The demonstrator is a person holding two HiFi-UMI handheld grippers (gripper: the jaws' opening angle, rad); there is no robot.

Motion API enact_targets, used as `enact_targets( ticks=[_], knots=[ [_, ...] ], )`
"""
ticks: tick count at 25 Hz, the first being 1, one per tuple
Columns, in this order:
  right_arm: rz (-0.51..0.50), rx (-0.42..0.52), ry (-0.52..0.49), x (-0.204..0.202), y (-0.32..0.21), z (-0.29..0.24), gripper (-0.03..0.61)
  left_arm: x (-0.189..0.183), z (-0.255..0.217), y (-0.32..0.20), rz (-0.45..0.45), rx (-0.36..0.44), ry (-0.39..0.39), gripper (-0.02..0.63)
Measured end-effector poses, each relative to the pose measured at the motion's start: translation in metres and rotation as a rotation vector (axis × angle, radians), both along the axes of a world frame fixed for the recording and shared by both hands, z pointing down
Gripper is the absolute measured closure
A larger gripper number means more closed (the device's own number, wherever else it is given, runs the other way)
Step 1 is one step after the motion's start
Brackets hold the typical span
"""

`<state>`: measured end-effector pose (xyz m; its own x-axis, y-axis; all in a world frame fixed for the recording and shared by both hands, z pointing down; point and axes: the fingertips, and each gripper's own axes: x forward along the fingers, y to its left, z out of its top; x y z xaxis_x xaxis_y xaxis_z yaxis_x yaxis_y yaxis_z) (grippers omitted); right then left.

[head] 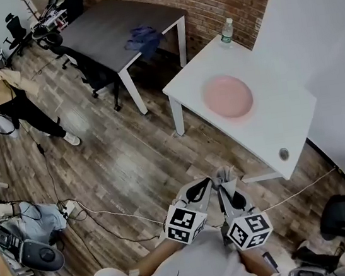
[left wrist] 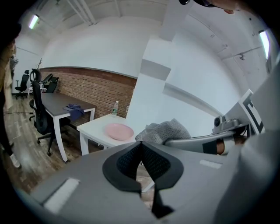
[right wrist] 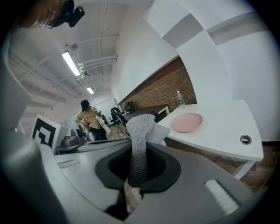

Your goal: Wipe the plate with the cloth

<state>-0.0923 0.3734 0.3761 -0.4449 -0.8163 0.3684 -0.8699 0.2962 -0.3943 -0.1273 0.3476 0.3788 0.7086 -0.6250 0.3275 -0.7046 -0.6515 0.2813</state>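
Note:
The pink plate (head: 228,96) lies empty on the white table (head: 284,118), well ahead of both grippers. It also shows in the left gripper view as plate (left wrist: 119,130) and in the right gripper view as plate (right wrist: 187,122). My right gripper (head: 225,188) is shut on a grey knitted cloth (head: 224,174), which sticks up between the jaws as cloth (right wrist: 141,140). My left gripper (head: 203,187) hangs close beside it, jaws shut with nothing between them (left wrist: 141,146). Both are over the wooden floor, short of the table's near edge. From the left gripper view the cloth (left wrist: 164,131) shows at the right.
A water bottle (head: 226,31) stands at the white table's far corner, and a cable grommet (head: 283,153) sits near its front edge. A grey desk (head: 106,28) with a blue cloth (head: 142,37) stands further left. A person (head: 1,94) stands at far left; cables cross the floor.

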Motion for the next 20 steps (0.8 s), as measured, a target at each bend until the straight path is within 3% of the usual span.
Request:
enact_targets(
  ticks=[8, 11, 16, 20],
  knots=[
    [0.000, 0.010, 0.006, -0.036, -0.048, 0.001, 0.540, -0.047, 0.000, -0.054, -0.057, 0.022, 0.000, 0.604],
    [0.022, -0.005, 0.011, -0.039, -0.057, 0.001, 0.541, -0.050, 0.001, -0.065, -0.040, 0.008, 0.006, 0.603],
    [0.021, -0.057, -0.033, -0.050, -0.063, 0.016, 0.540, -0.063, -0.005, -0.091, -0.056, 0.071, 0.021, 0.601],
    [0.066, -0.053, -0.023, -0.044, -0.064, 0.017, 0.540, -0.066, 0.002, -0.100, -0.023, 0.049, -0.007, 0.601]
  ],
)
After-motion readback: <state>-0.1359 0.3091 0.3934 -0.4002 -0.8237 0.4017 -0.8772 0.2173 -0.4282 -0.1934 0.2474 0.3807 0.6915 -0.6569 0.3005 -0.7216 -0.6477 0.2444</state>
